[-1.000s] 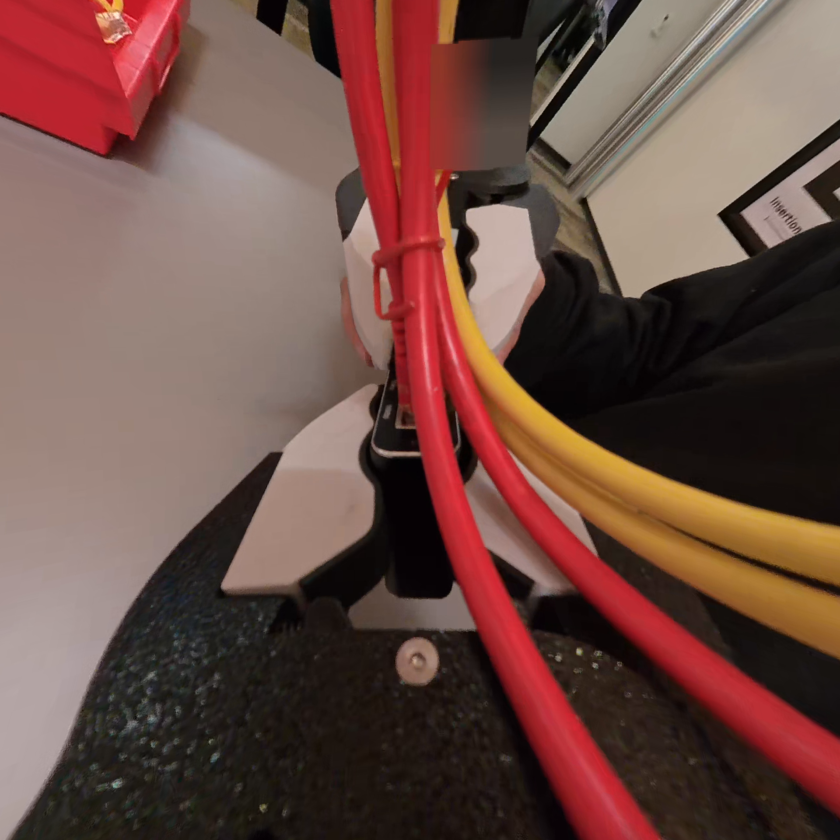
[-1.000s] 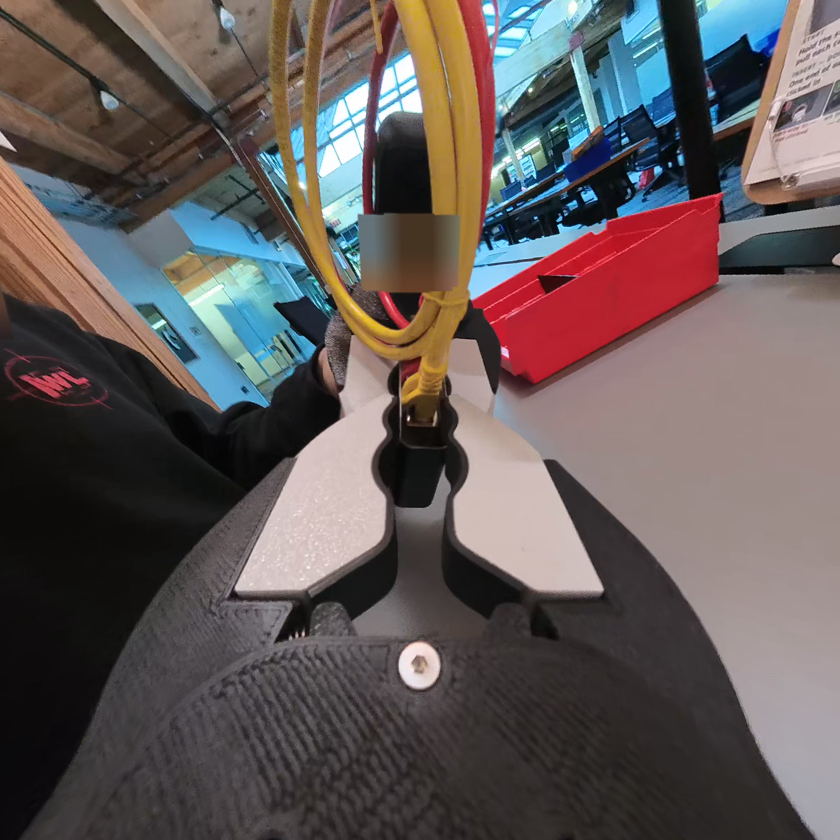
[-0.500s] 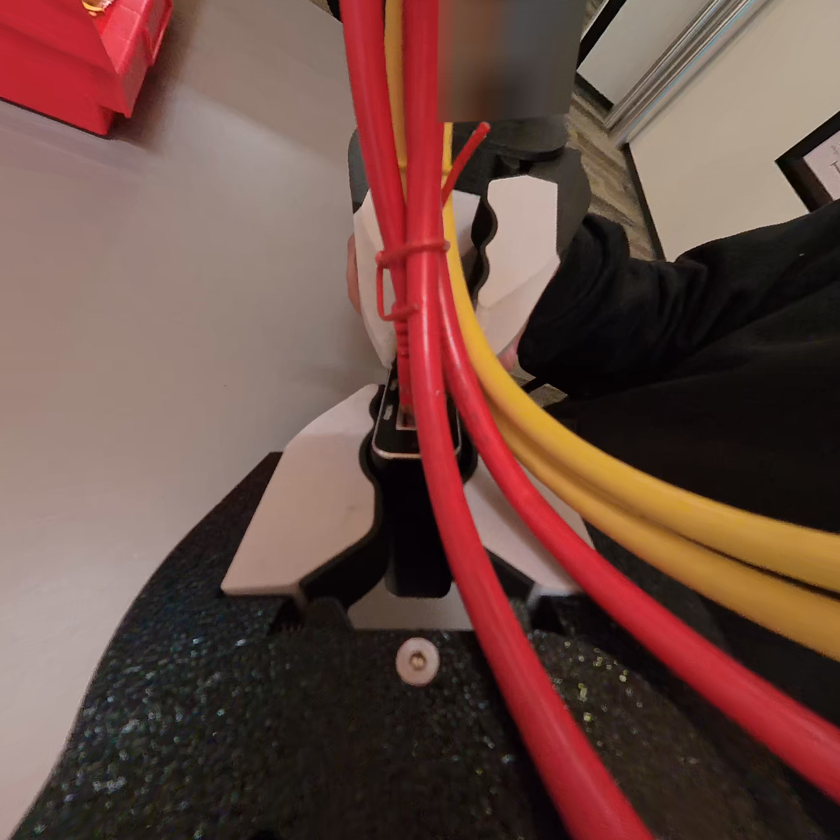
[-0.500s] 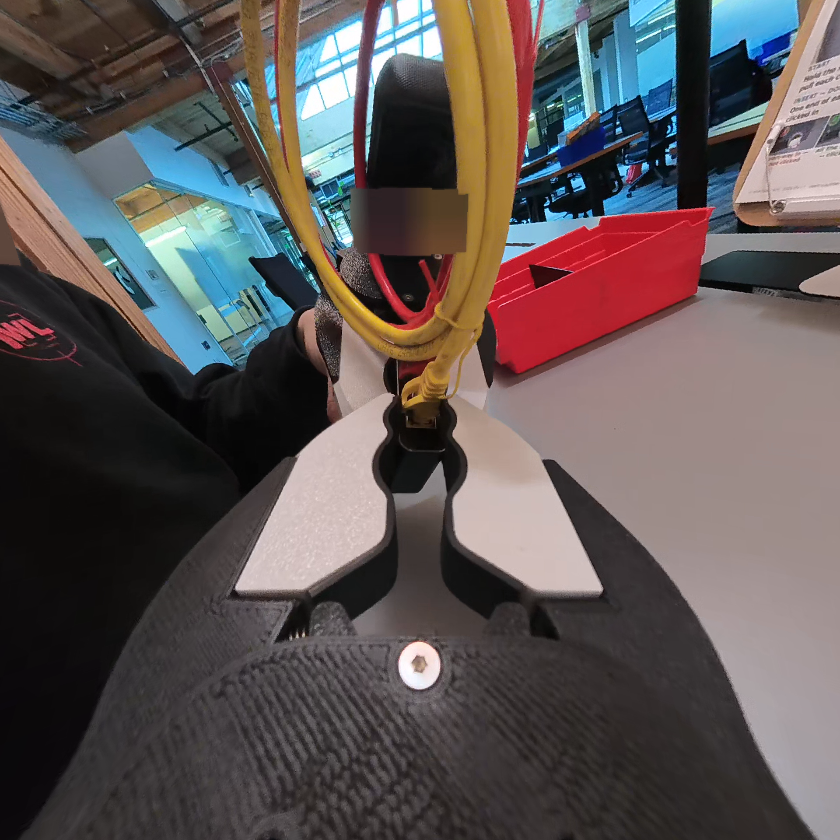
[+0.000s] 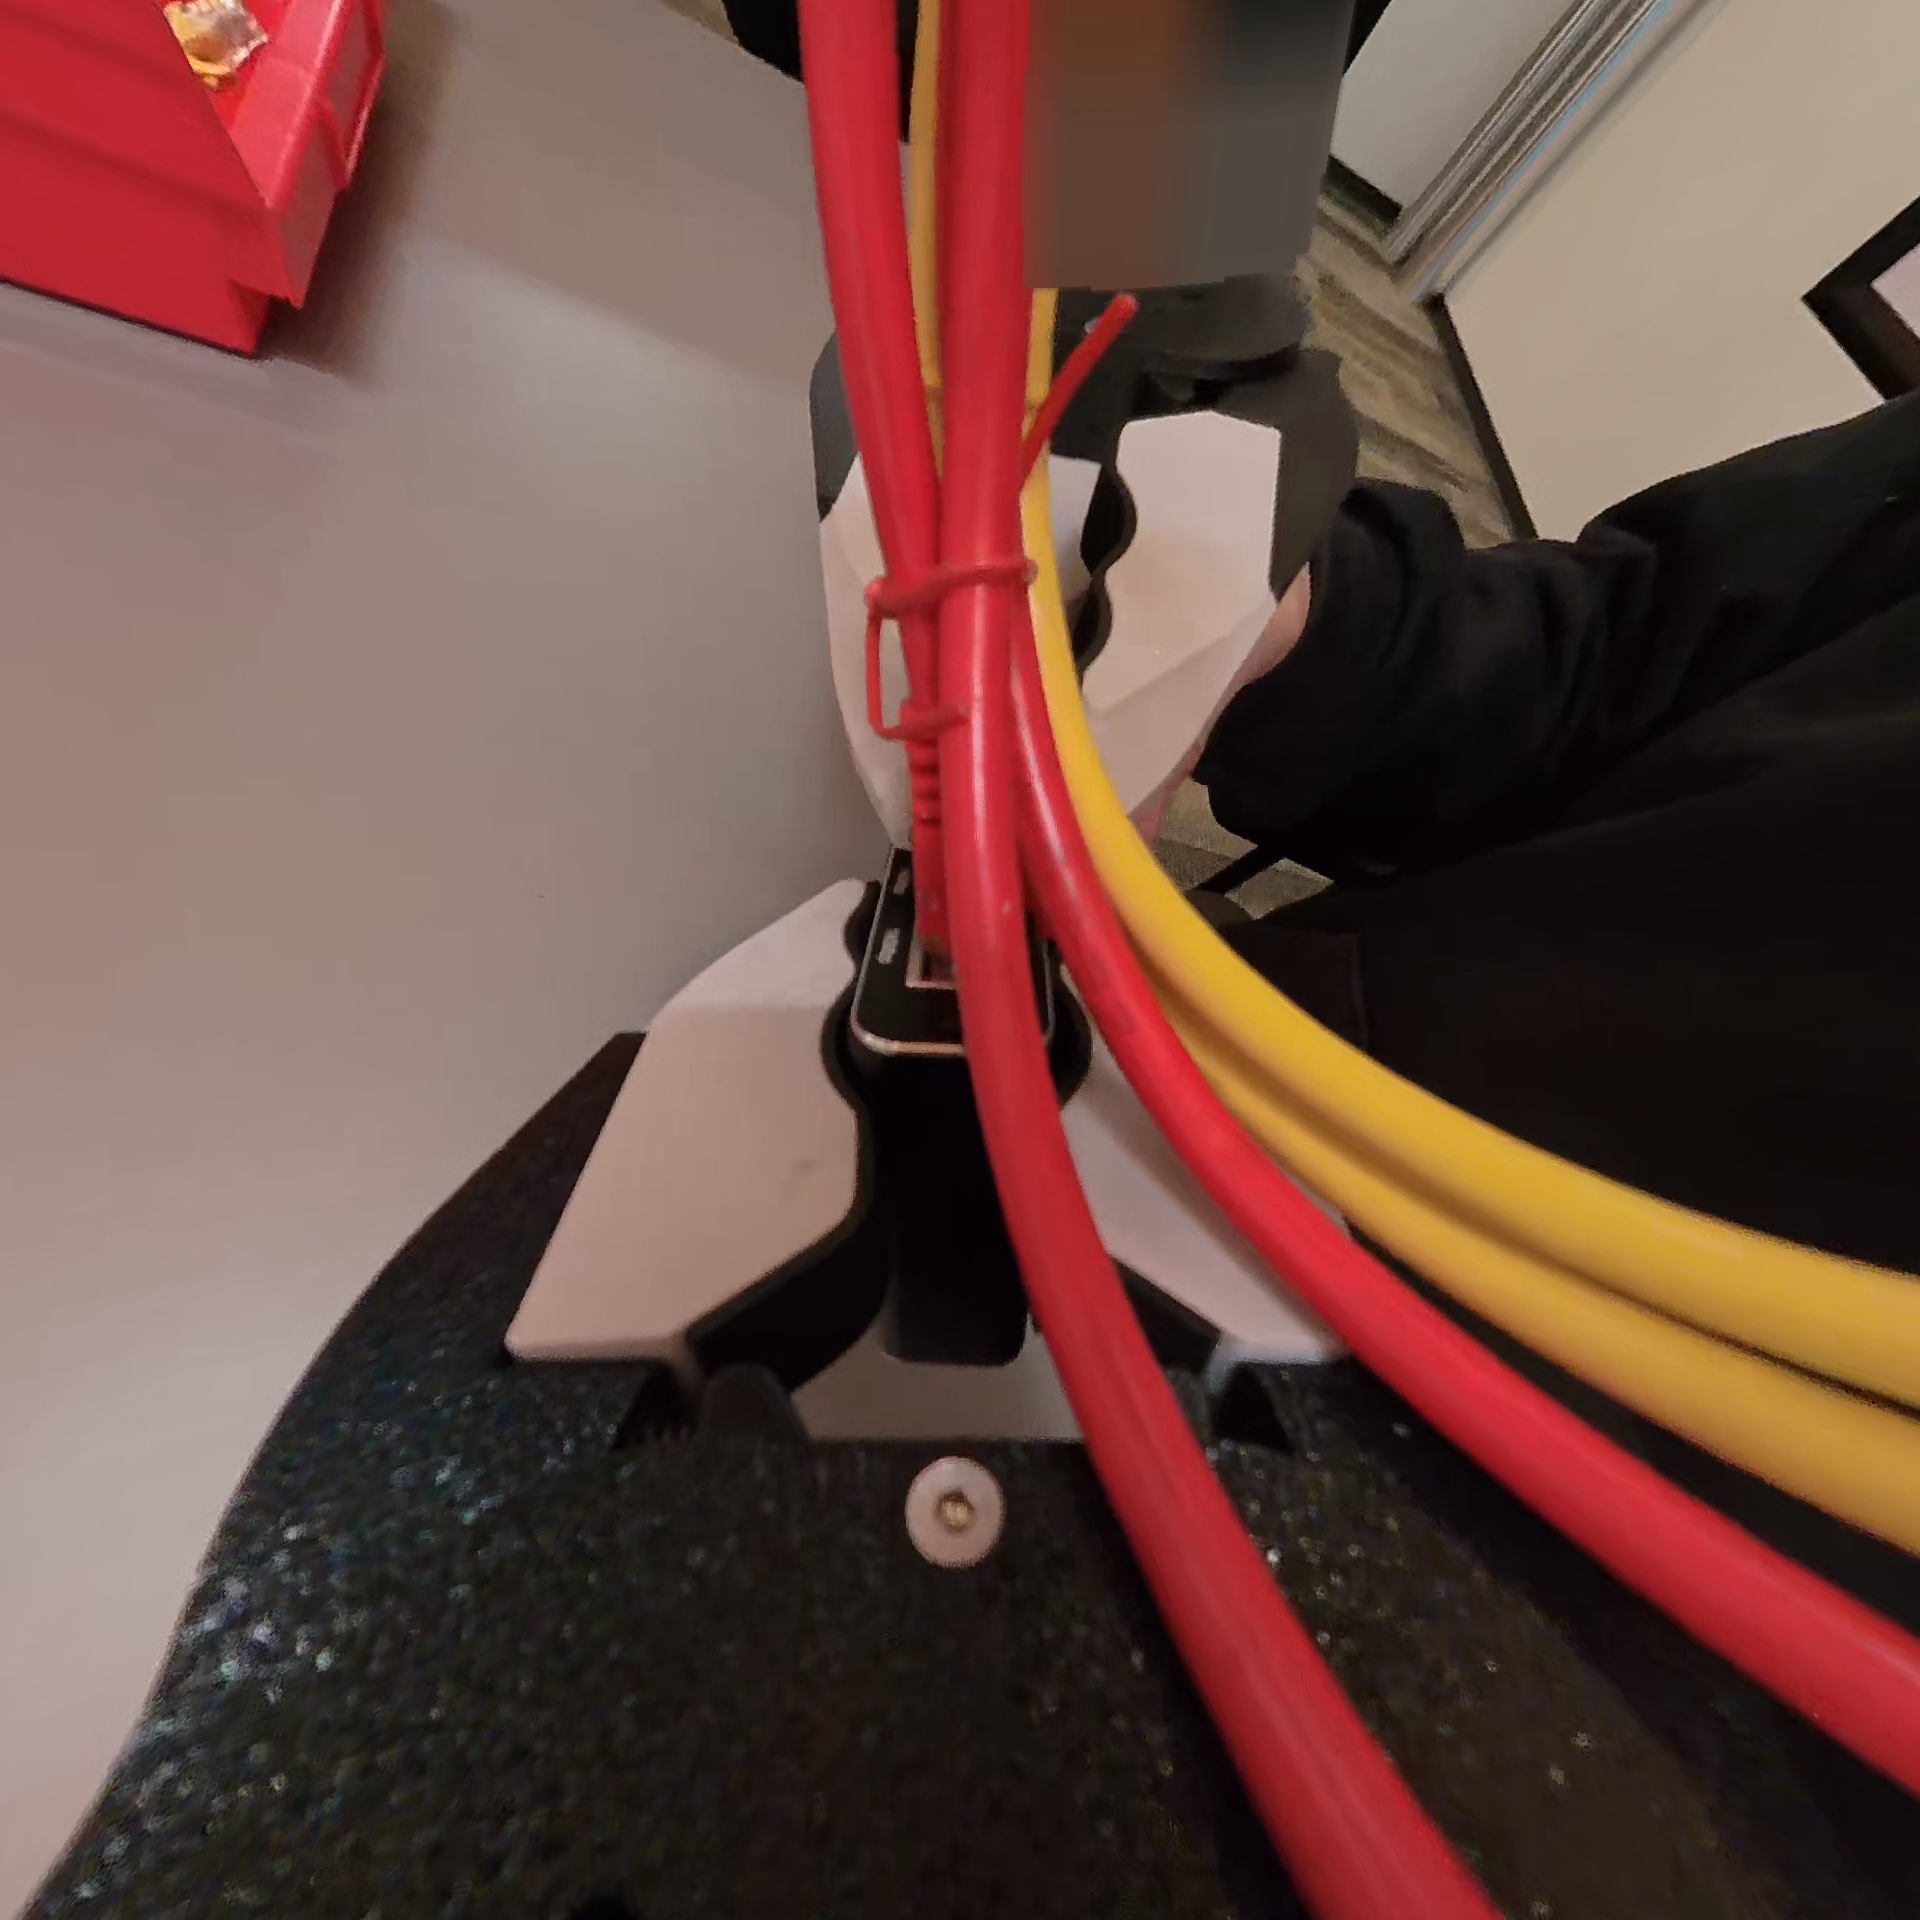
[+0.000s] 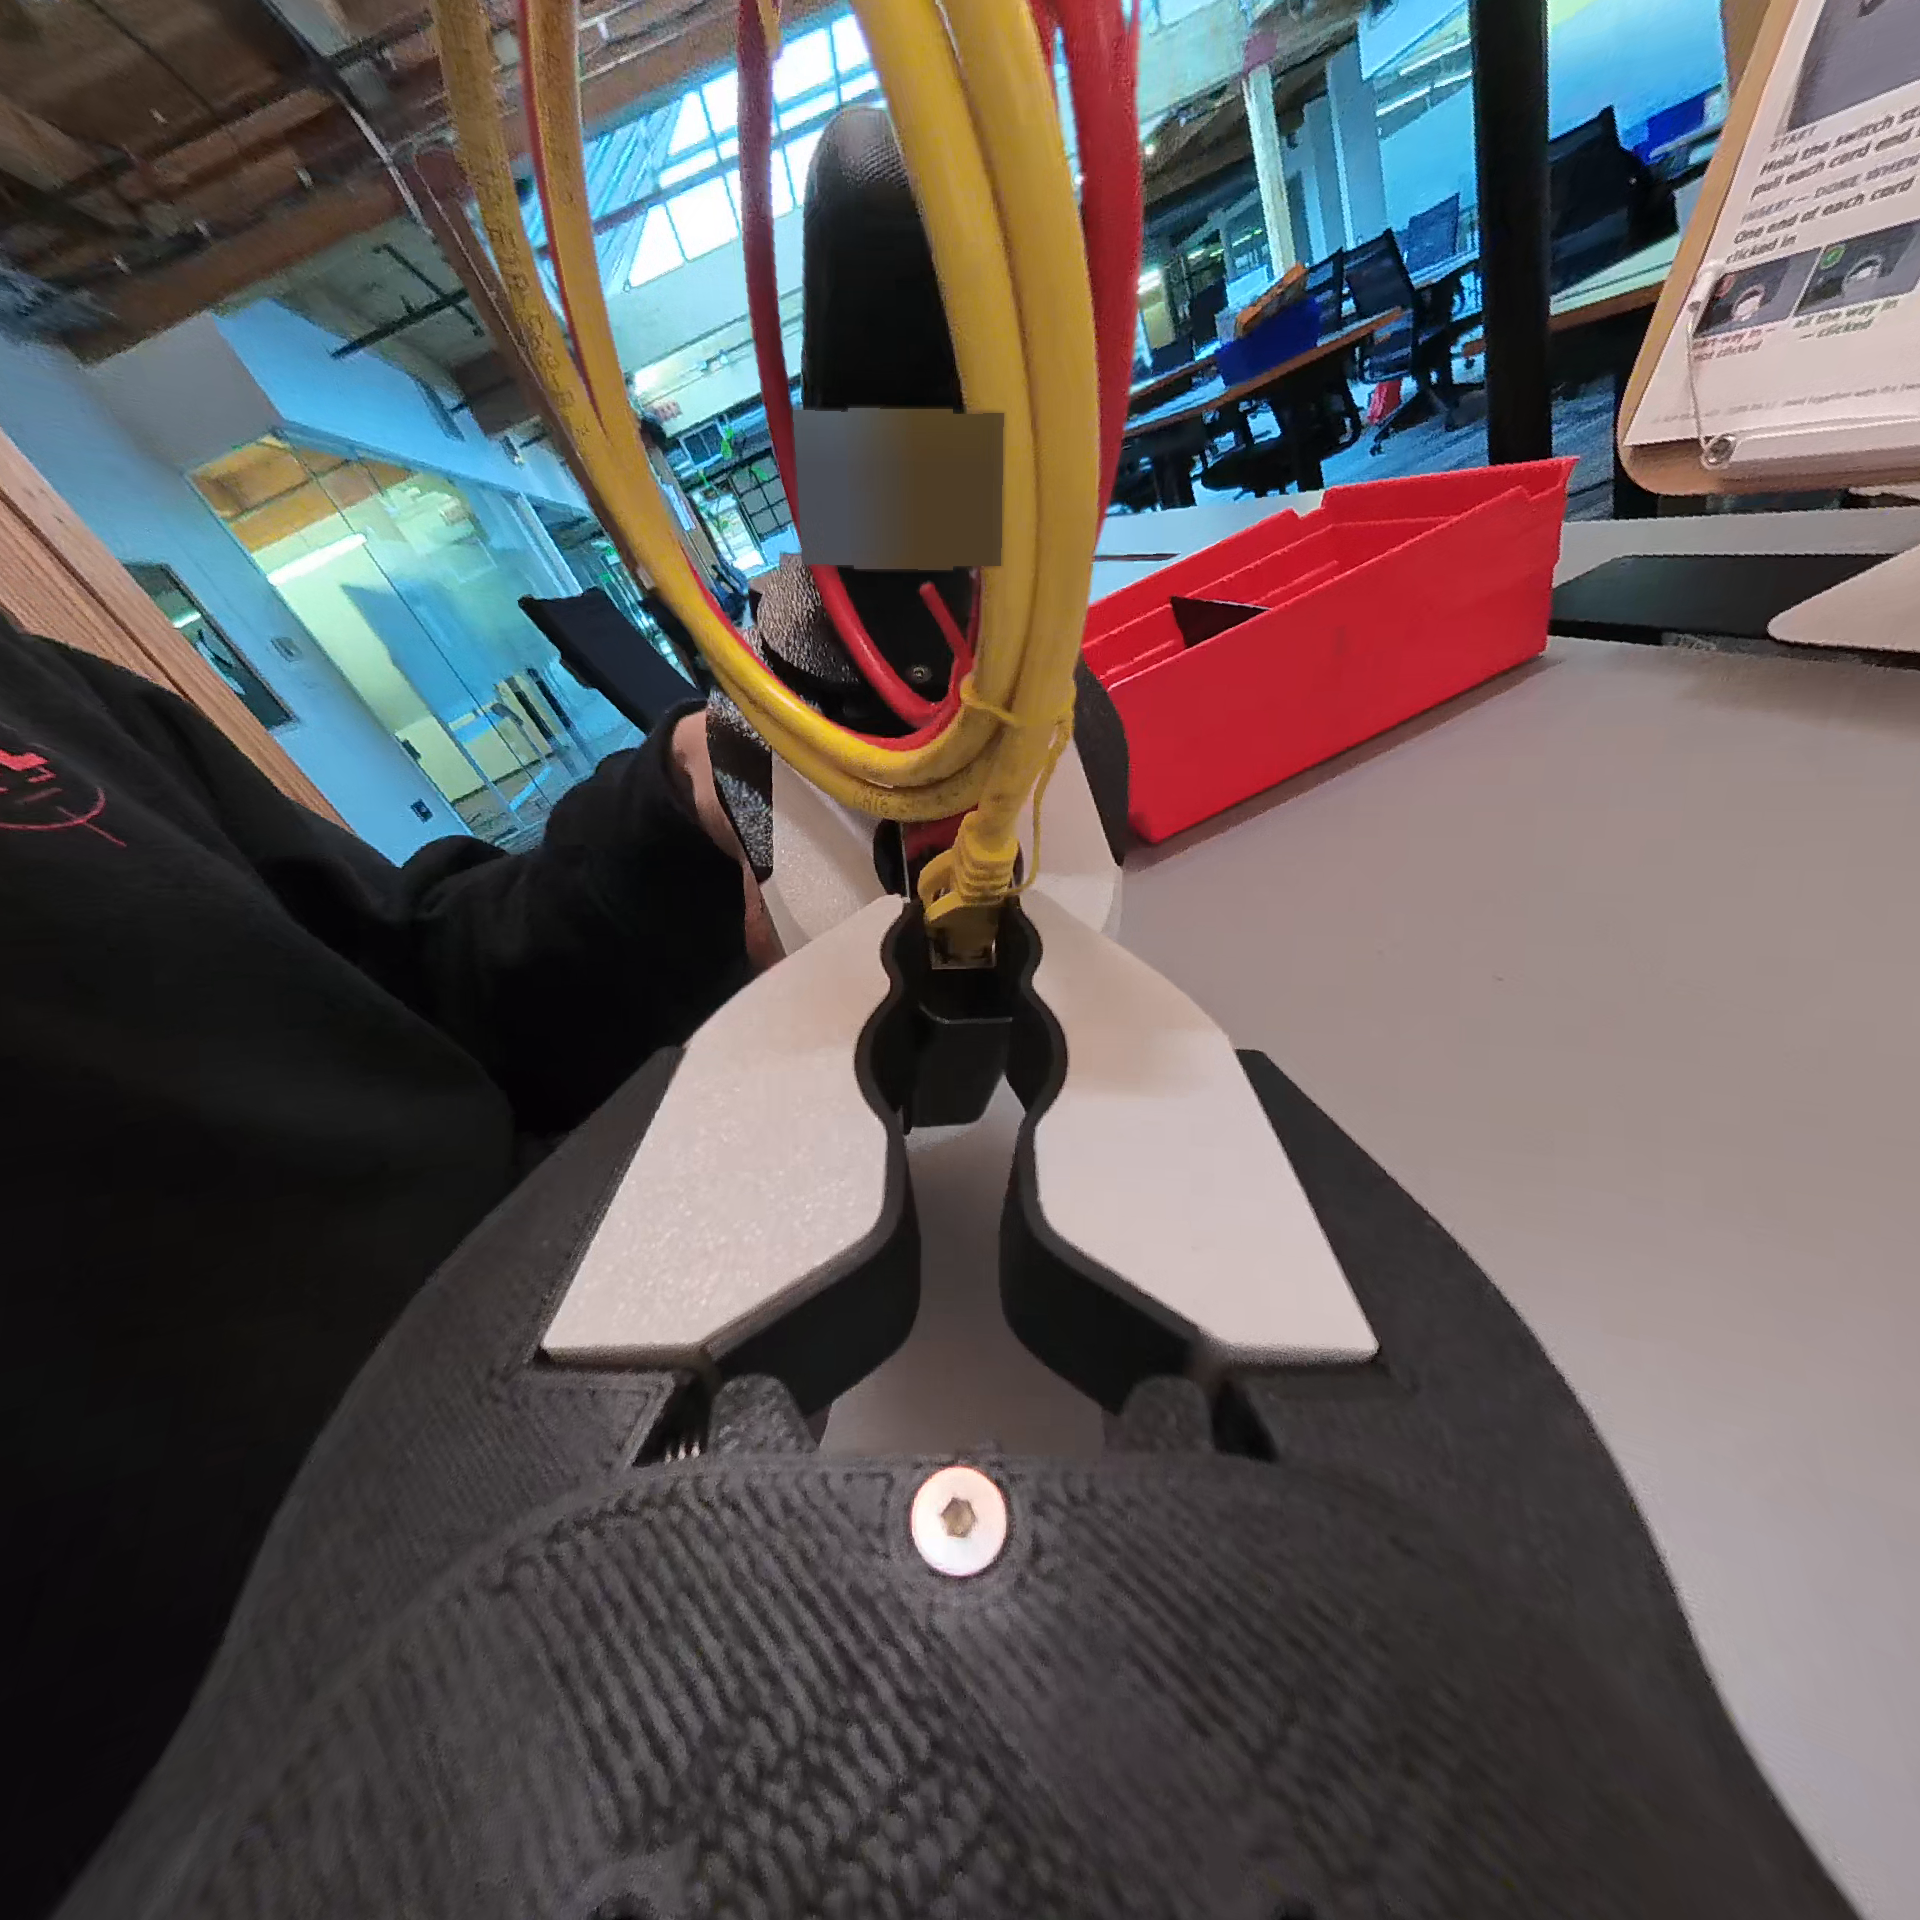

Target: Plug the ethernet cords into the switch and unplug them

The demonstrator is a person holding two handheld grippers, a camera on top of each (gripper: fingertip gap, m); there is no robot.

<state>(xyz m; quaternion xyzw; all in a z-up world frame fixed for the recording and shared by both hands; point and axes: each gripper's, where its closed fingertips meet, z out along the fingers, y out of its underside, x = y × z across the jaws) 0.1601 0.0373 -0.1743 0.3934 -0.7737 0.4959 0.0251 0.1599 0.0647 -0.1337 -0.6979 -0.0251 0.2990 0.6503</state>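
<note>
1. Switch (image 5: 951, 1174): small black box, held in the air above the table (image 5: 364, 831) between the two grippers, which face each other from its opposite ends. Both views show it.
2. Left gripper (image 5: 956, 1023): fingers (image 5: 717, 1174) drawn narrow, clamped on one end of the switch. The right finger is largely hidden behind cords.
3. Right gripper (image 6: 961, 987): fingers (image 6: 748, 1174) drawn narrow, clamped on the other end of the switch (image 6: 951, 1060). In the left view it shows beyond the switch (image 5: 1081, 623), a black sleeve (image 5: 1507, 675) behind it.
4. Red cord (image 5: 997, 831): coiled, loops bound by a thin red tie (image 5: 935, 592). Its plug (image 5: 930, 883) sits in a port on the switch face toward the left view. Loops run past the lens to the lower right corner.
5. Yellow cord (image 6: 997, 520): coiled, loops bound by a yellow tie. Its plug (image 6: 971, 883) sits in a port on the switch face toward the right view. The loops rise out of the top of the picture; in the left view they (image 5: 1455, 1247) sweep off to the right.
6. Red bin (image 6: 1351, 644): on the table toward its far edge in the right view, open top, a dark piece inside. A corner shows in the left view (image 5: 156, 156), upper left.
7. Clipboard (image 6: 1787, 260): with a printed sheet, upright at the right edge, behind the bin.
</note>
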